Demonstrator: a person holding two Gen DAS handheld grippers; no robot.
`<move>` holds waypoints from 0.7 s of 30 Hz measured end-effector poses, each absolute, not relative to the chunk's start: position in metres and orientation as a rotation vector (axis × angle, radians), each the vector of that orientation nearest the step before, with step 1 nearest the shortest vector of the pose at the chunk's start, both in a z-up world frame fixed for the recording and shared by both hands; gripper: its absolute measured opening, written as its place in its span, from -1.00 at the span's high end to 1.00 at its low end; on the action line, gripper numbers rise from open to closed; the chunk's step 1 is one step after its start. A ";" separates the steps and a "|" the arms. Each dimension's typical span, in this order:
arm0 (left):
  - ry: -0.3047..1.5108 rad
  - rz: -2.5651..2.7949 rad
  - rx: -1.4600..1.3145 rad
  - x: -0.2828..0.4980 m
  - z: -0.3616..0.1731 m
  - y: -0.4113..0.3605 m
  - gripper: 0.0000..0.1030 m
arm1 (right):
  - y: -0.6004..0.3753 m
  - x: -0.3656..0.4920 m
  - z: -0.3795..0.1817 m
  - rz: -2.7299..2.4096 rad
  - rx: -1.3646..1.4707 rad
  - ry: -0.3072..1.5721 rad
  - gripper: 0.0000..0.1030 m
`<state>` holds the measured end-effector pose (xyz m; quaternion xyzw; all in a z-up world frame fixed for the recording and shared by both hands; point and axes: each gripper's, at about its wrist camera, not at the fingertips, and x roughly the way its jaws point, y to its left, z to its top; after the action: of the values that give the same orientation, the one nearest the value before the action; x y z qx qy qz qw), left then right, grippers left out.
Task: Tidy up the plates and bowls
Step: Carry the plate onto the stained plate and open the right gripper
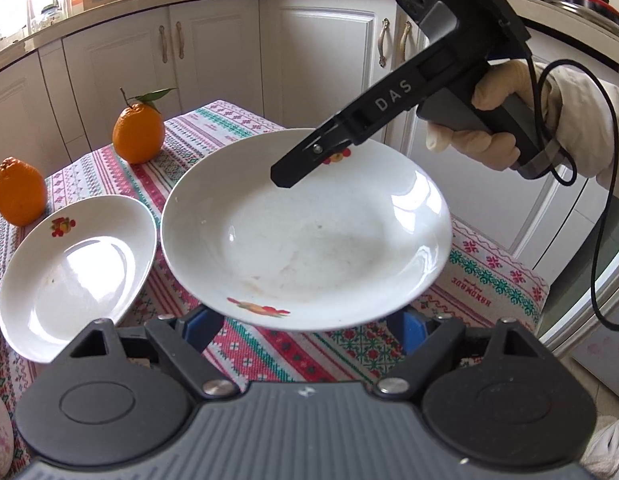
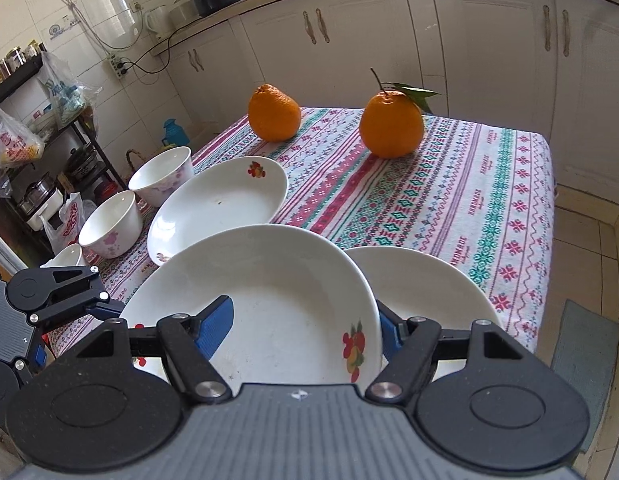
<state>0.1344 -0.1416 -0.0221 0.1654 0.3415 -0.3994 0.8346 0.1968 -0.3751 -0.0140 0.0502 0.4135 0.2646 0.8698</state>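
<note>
- White glazed ceramic plate with fruit decal [image 1: 309, 240]: glossy, smooth, faint smears.
- Striped woven cloth table cover [image 2: 449, 200]: matt, textured.
- Two orange citrus fruits [image 2: 274, 113]: dimpled, dull sheen.
- Cream cabinet doors [image 1: 325, 60]: smooth, semi-gloss.

Oranges: we see two on the cloth, one with stem and leaves [image 2: 391, 126], one bare [image 2: 274, 113], well apart in the upper middle of the right wrist view.
Tablecloth [image 2: 449, 200]: we read it as striped in pink, green and white (small printed words run along some bands).
Cabinets [image 2: 349, 40]: we find cream doors with curved handles across the top.
Rack [image 2: 49, 148]: we spot it at the left edge, hung with plastic bags.
</note>
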 end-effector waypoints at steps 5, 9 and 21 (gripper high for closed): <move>0.715 -0.870 0.356 0.143 -0.024 -0.160 -0.70 | -0.395 0.199 -0.017 0.510 0.118 0.853 -0.52; 0.710 -0.874 0.361 0.147 -0.027 -0.171 -0.70 | -0.406 0.200 -0.019 0.484 0.134 0.836 -0.52; 0.742 -0.884 0.344 0.159 -0.034 -0.184 -0.70 | -0.421 0.205 -0.032 0.446 0.167 0.846 -0.52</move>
<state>0.1589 -0.1838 -0.0344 0.1619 0.3489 -0.4158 0.8241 0.2055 -0.4208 -0.0321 0.0801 0.4067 0.2141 0.8845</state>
